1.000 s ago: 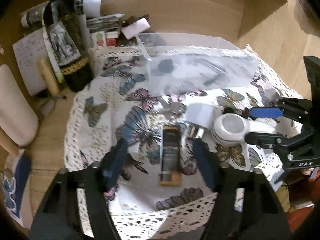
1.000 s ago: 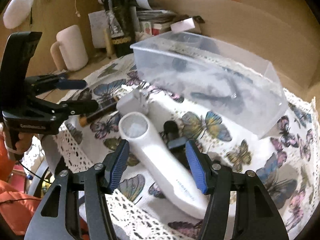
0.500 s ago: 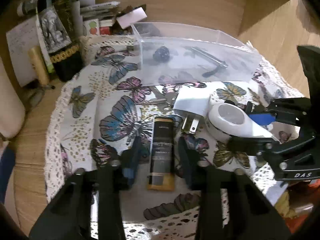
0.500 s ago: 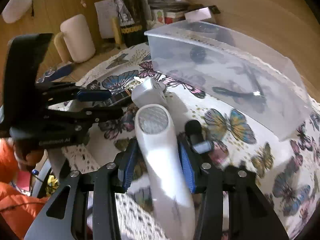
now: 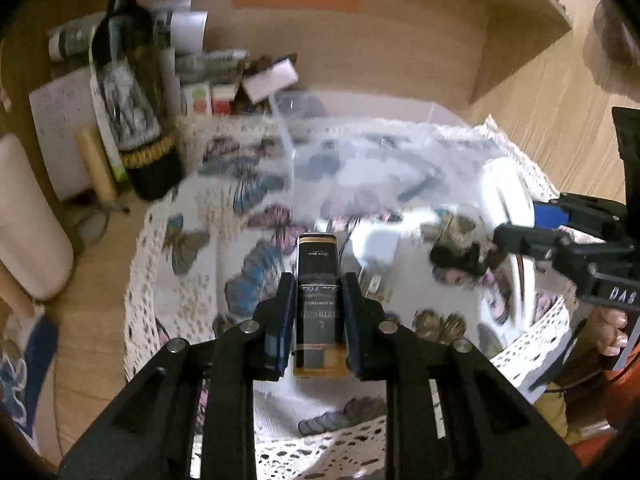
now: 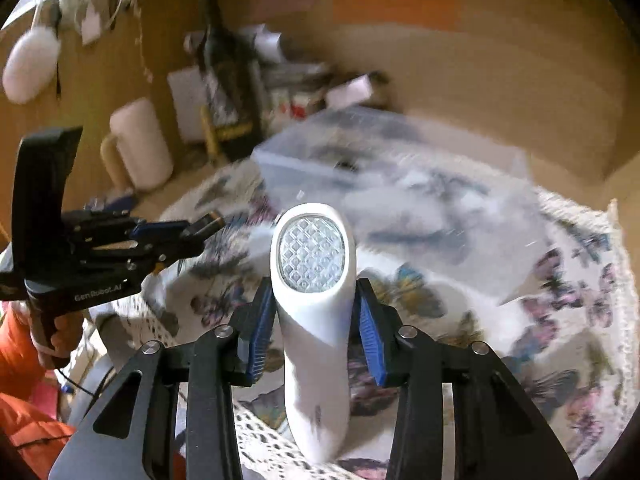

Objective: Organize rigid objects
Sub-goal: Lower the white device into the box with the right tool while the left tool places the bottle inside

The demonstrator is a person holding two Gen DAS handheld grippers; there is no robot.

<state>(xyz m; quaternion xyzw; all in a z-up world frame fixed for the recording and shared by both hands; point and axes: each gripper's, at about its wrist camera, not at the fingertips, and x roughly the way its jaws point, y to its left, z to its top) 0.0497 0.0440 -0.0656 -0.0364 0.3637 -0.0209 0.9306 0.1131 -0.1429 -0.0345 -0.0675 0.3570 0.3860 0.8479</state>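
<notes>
Both grippers loaded above the counter, clear bin beyond

The left gripper (image 5: 318, 312) has its jaws clamped on the dark rectangular bottle (image 5: 319, 304); the right gripper (image 6: 314, 320) has its jaws pressed on the white handheld device (image 6: 314, 312), gripped near its head with the long body hanging behind. That smooth, tapered body could pivot or slip. The clear bin (image 6: 400, 184) sits toward the counter's far edge; both loads arriving together could collide at its rim.

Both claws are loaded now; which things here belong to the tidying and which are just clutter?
Job: black-and-gold bottle in left claw; white handheld light in right claw; clear bin; white plug.

Clutter: wine bottle, cream mug, papers.
</notes>
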